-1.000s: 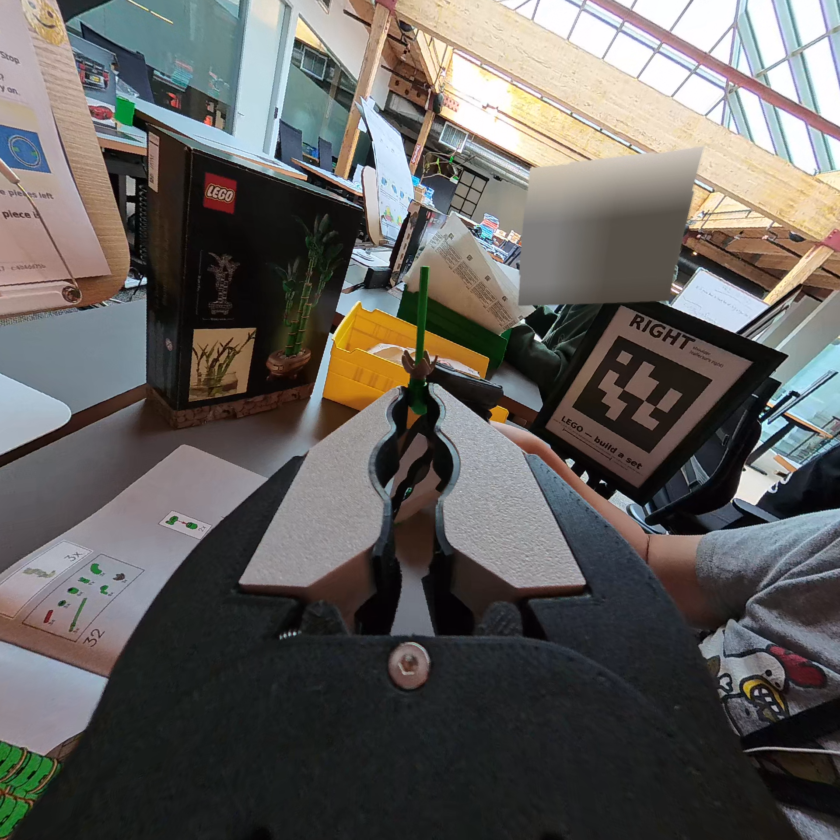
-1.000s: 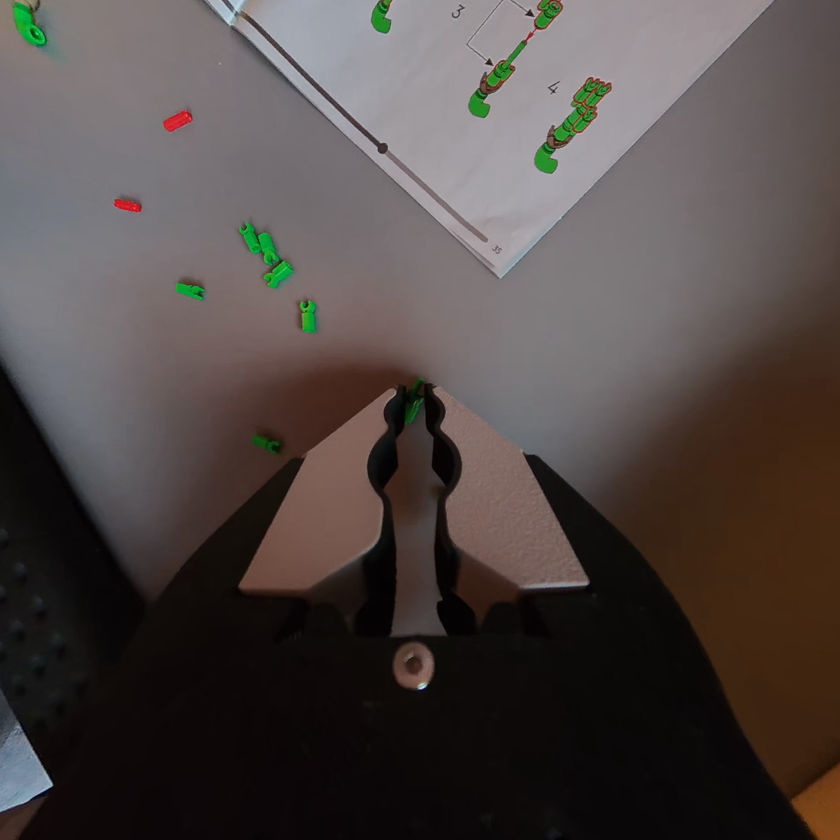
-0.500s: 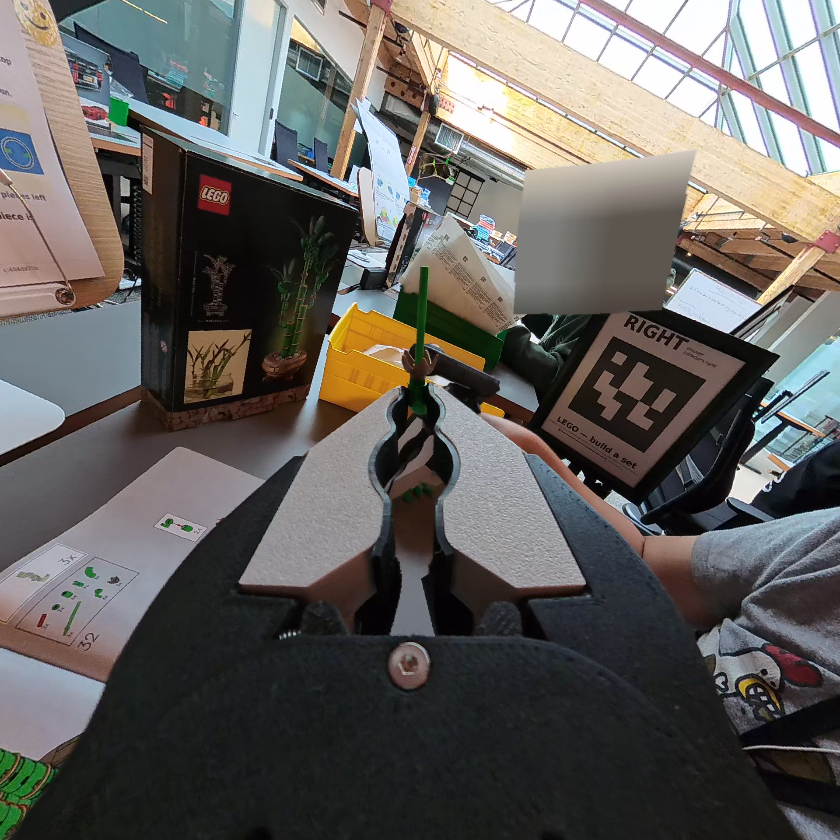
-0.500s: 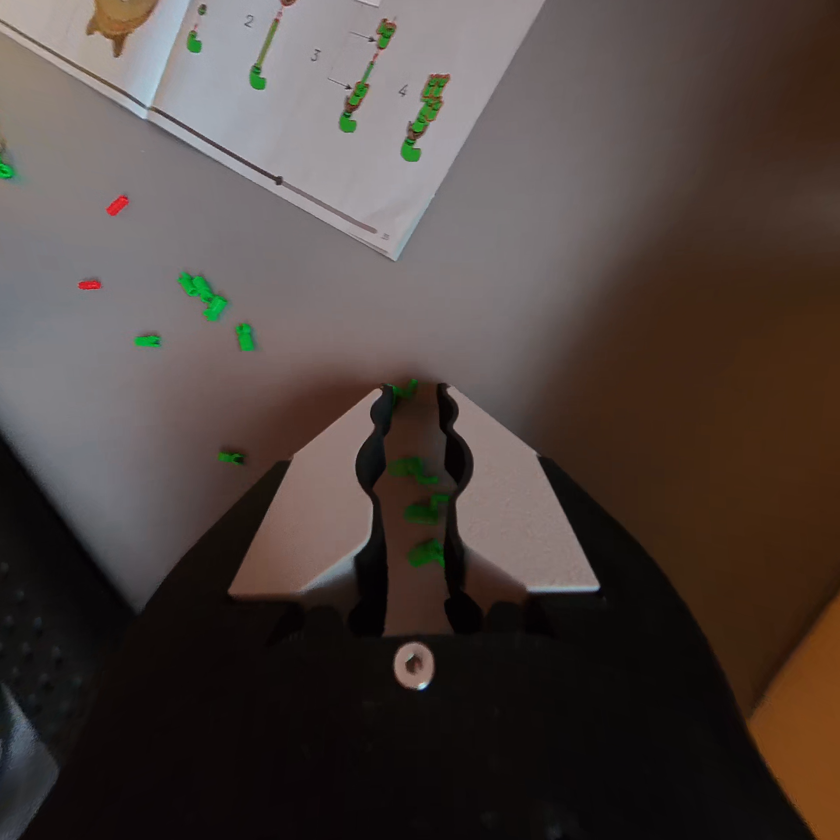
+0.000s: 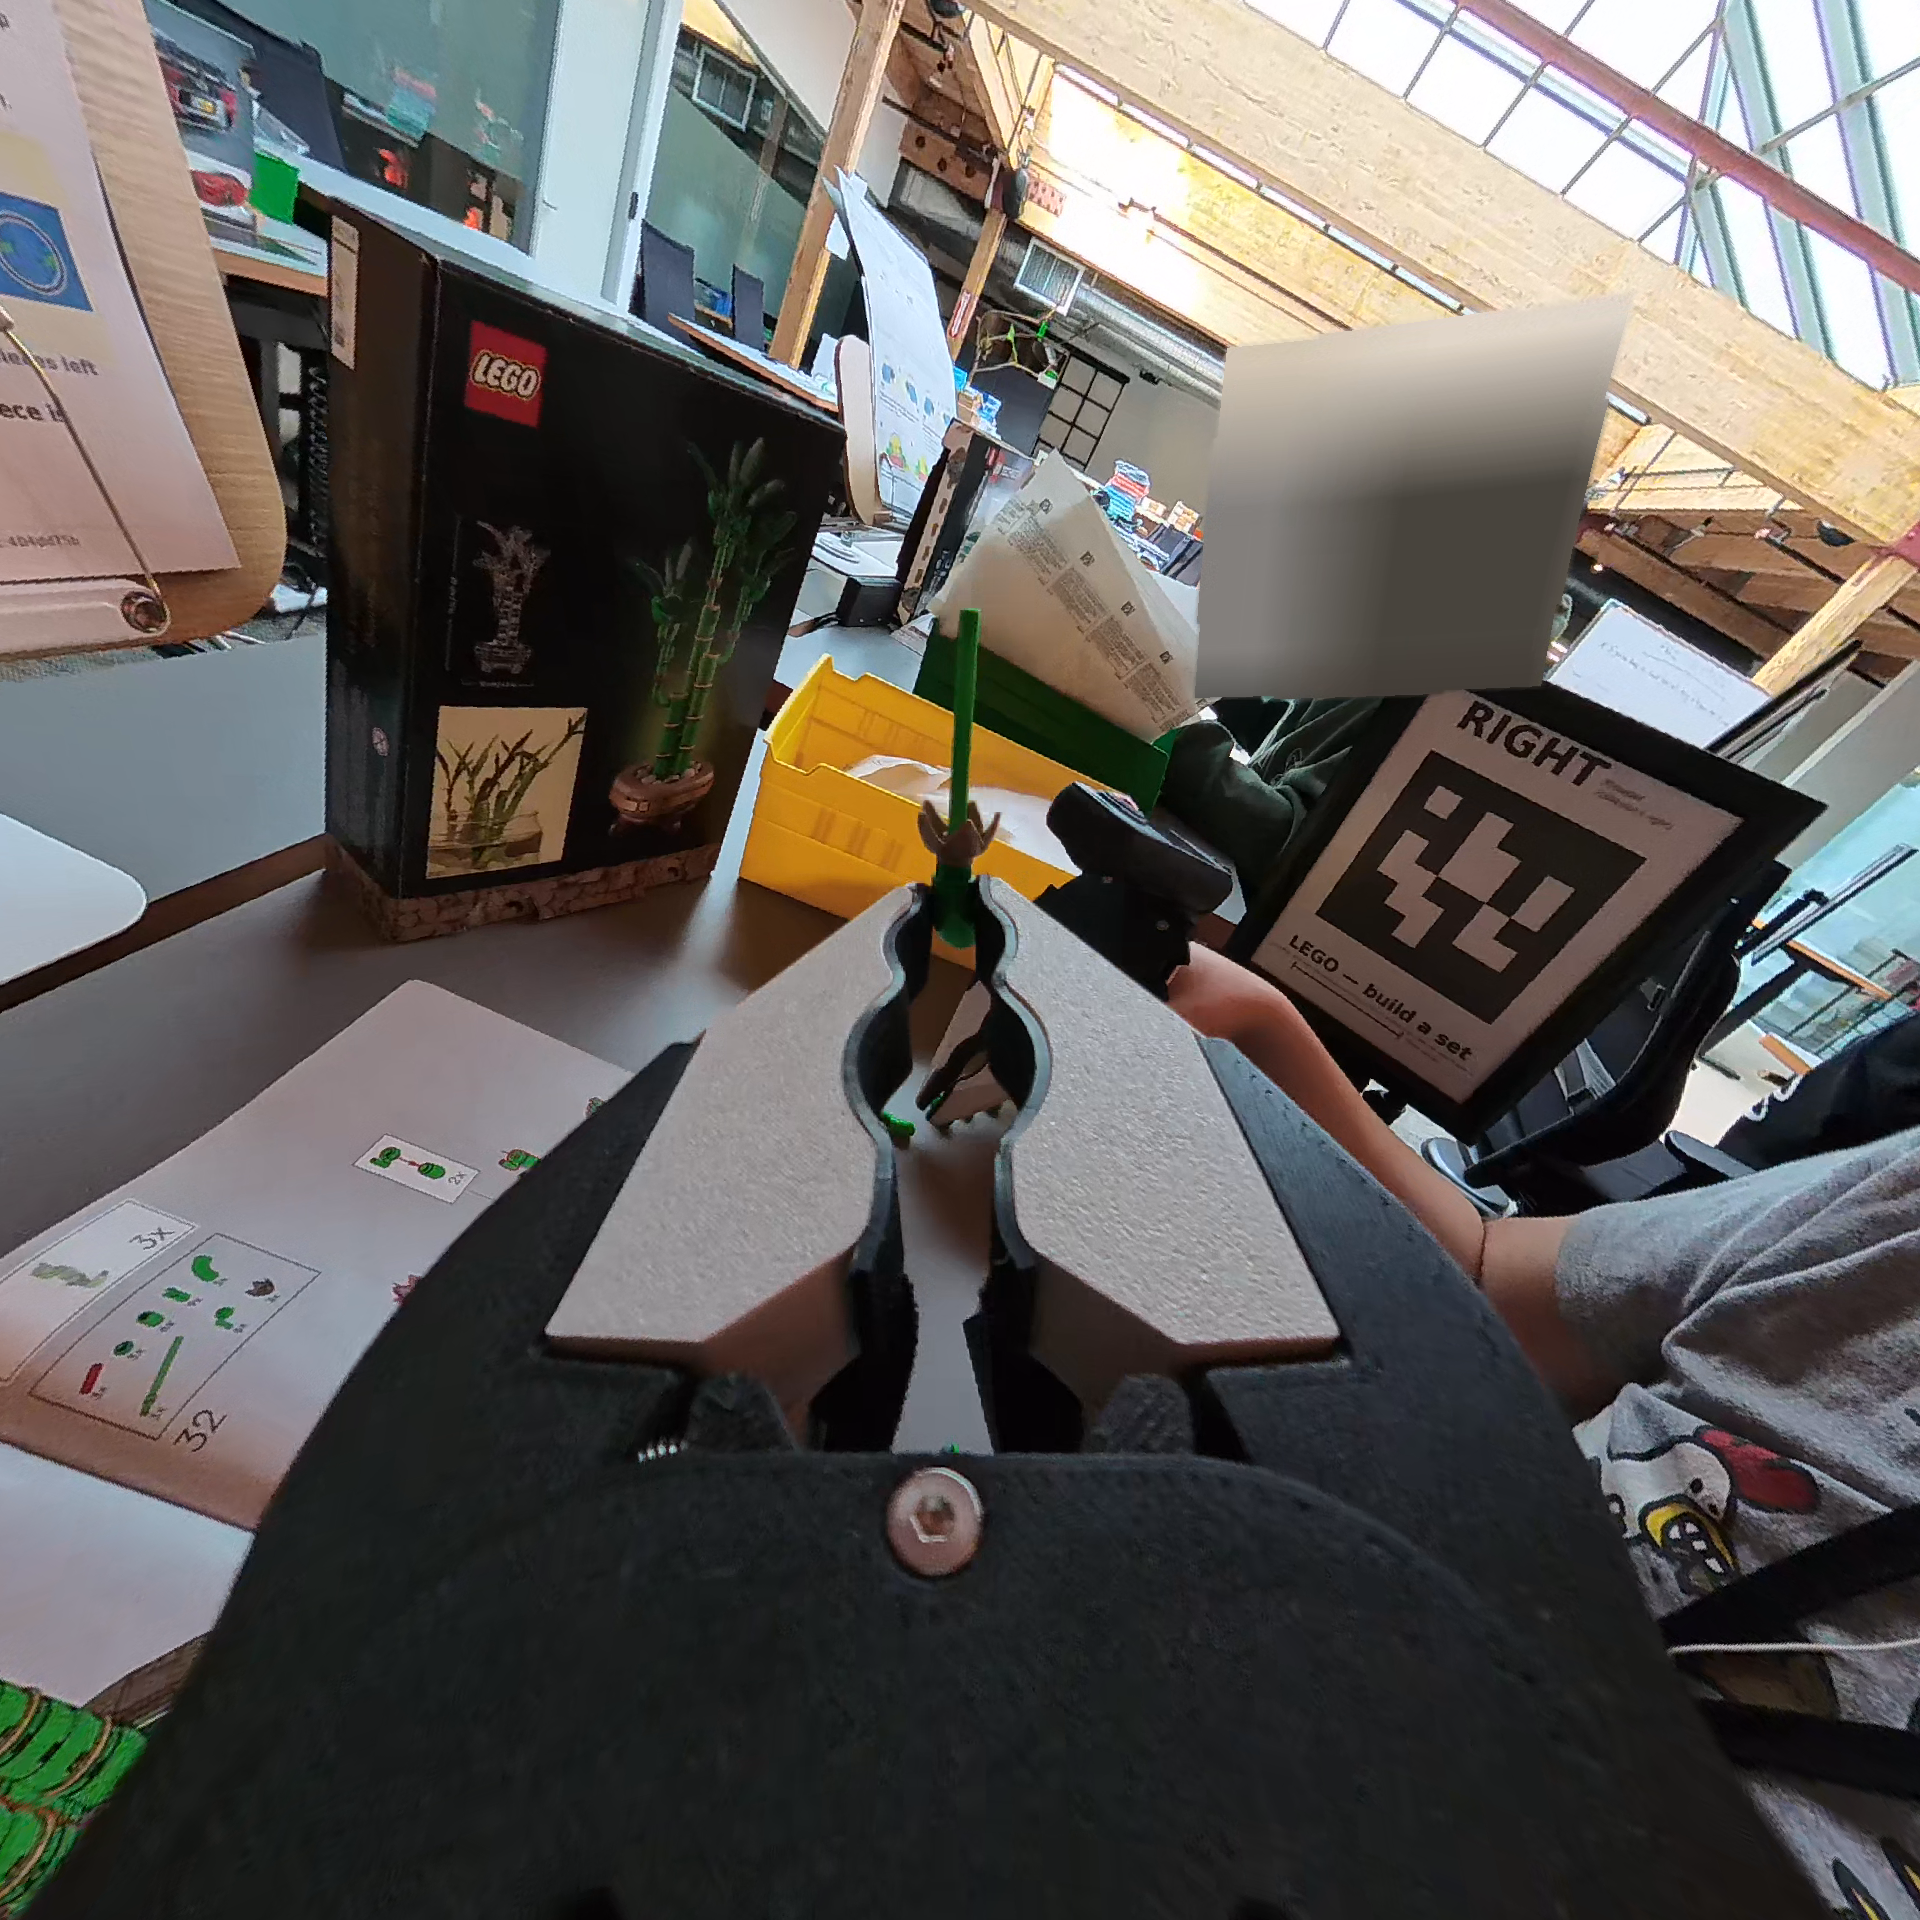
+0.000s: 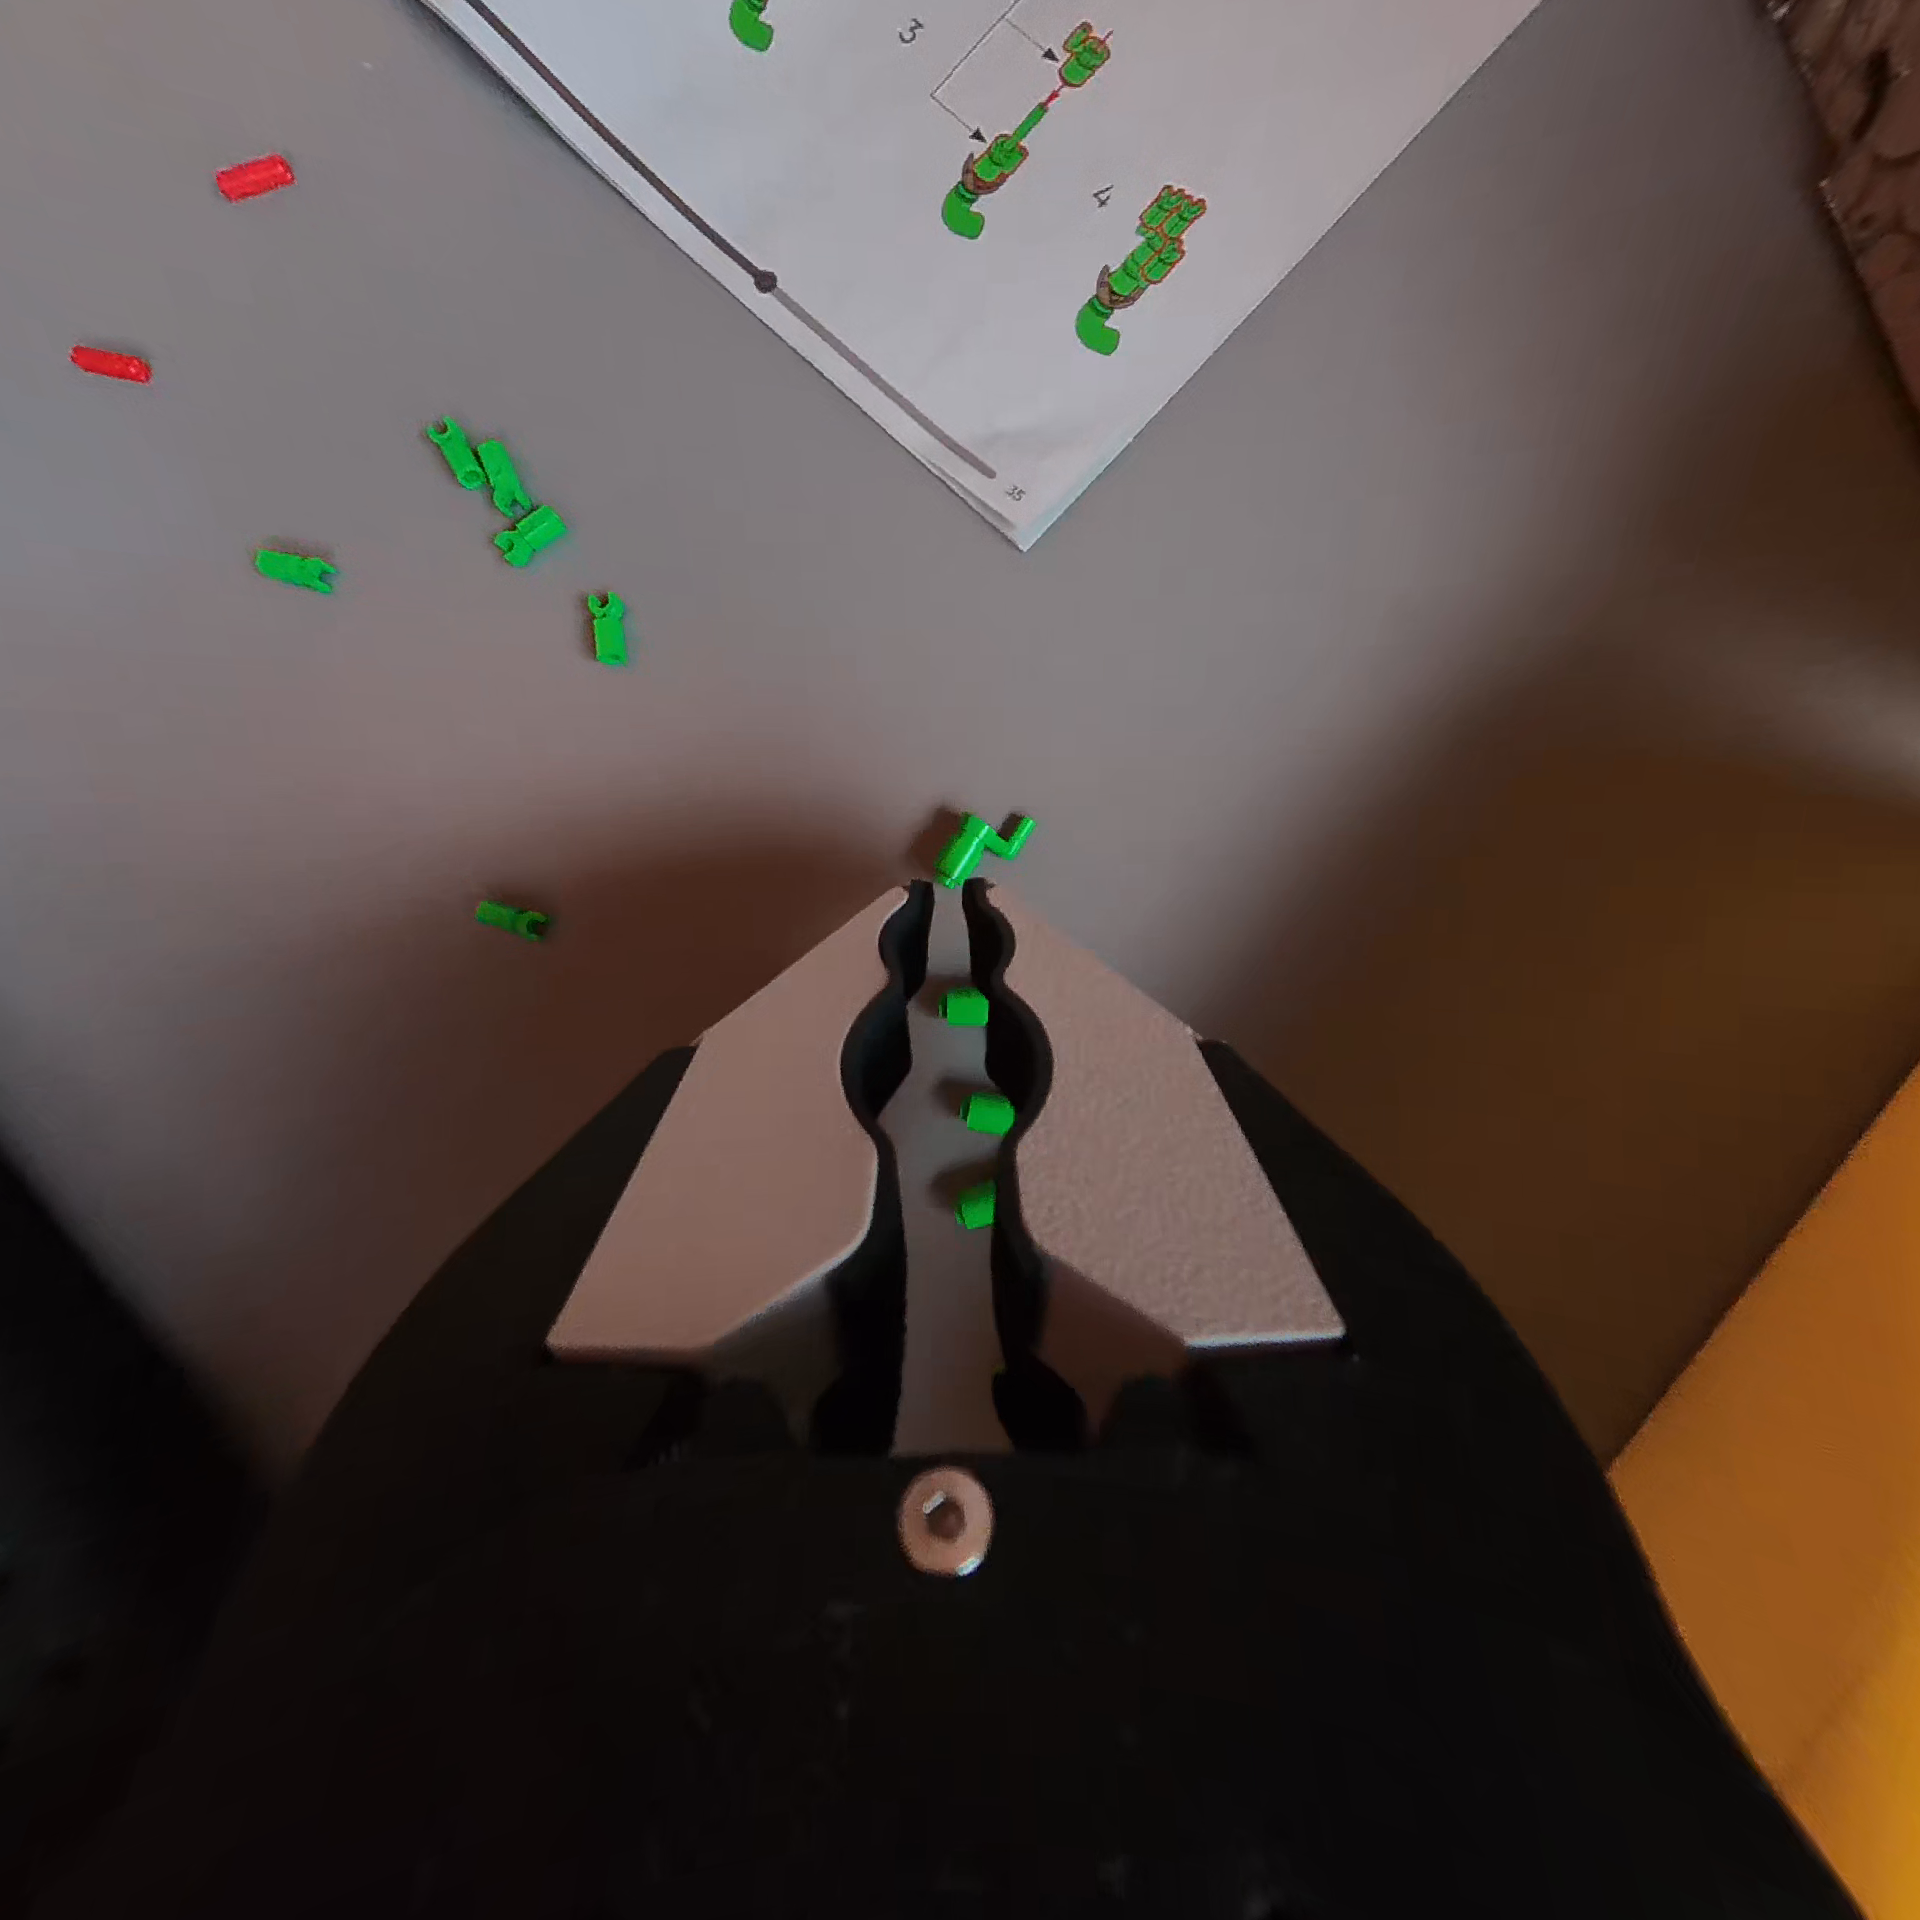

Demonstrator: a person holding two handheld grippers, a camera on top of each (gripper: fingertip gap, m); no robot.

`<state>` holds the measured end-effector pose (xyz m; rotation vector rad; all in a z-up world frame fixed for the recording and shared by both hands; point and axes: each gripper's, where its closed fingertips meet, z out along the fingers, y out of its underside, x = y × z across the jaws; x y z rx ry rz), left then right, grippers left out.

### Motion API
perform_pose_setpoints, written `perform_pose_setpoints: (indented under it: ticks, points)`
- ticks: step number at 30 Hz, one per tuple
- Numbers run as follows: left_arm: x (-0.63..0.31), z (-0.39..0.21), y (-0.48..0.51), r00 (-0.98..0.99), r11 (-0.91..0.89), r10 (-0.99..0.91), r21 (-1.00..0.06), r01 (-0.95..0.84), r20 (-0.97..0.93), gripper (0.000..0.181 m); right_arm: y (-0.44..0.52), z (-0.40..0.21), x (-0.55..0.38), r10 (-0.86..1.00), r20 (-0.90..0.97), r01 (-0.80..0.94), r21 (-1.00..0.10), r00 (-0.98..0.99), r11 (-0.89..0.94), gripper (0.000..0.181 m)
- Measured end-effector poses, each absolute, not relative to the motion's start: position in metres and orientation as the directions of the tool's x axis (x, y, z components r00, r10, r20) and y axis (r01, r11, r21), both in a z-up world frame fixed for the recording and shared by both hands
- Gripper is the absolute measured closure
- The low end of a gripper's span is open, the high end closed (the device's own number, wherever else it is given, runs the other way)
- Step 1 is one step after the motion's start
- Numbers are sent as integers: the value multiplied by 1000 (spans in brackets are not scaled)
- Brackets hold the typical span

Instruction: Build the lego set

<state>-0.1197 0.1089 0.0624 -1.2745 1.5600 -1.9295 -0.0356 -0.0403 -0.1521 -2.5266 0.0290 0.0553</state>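
Left gripper [image 5: 951,914]: I see my fingers pinching the green stem [image 5: 966,717] upright, ahead of the box [image 5: 561,623]
Right gripper [image 6: 948,885]: fingers slightly parted; green piece [image 6: 982,847] on the table [image 6: 1351,675] at my tips, not clamped; booklet [image 6: 987,208] beyond

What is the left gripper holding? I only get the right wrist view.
Observer: The left gripper is shut on the base of a green stem, which stands upright.
Operator: Anything threaded onto that stem?
Observer: A brown leaf collar sits on it just above the fingertips; the rest of the rod is bare.
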Motion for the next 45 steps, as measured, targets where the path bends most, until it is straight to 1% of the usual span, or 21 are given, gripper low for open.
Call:
perform_pose_setpoints:
  ticks: [6,12,14,17,19,24,25,27,30,33,36,41,45]
  points:
    - [-116,55,101,-538,-312,-732,-908,-280,418,175,-41,-164,-35,36,-12,24,-547,999,-837,175]
    - [-115,50,98,-538,-306,-730,-905,-294,421,176,-27,-162,-46,102,-10,77,-588,995,-805,177]
    - [-115,51,98,-536,-308,-731,-905,-294,423,176,-32,-157,-38,78,18,74,-591,997,-803,177]
    - [-116,53,99,-538,-307,-732,-907,-288,419,176,-46,-142,-20,7,59,43,-633,998,-773,177]
    - [-117,55,99,-538,-304,-736,-910,-281,411,175,-53,-138,-15,-6,76,44,-646,997,-762,178]
    - [-118,57,101,-538,-306,-737,-911,-275,410,176,-48,-160,-24,32,46,53,-586,998,-808,177]
    - [-118,58,101,-539,-307,-736,-911,-275,410,176,-43,-161,-26,37,52,60,-587,998,-808,176]
    - [-119,58,101,-540,-308,-734,-911,-273,410,176,-35,-163,-31,49,46,67,-592,998,-803,164]
    - [-120,60,100,-542,-303,-737,-914,-269,404,176,-26,-162,-34,29,20,36,-618,999,-785,156]
    - [-121,62,101,-544,-306,-737,-915,-263,402,176,-21,-159,-33,-6,-18,-16,-636,1000,-772,156]
    - [-121,64,102,-544,-309,-736,-915,-260,403,176,-20,-159,-32,-26,-24,-36,-635,999,-771,159]
    - [-122,65,102,-545,-305,-738,-917,-257,398,175,-21,-162,-32,-47,-6,-41,-608,999,-793,160]
    - [-122,64,102,-545,-305,-737,-916,-259,400,176,-21,-163,-34,-35,23,-15,-593,999,-805,163]
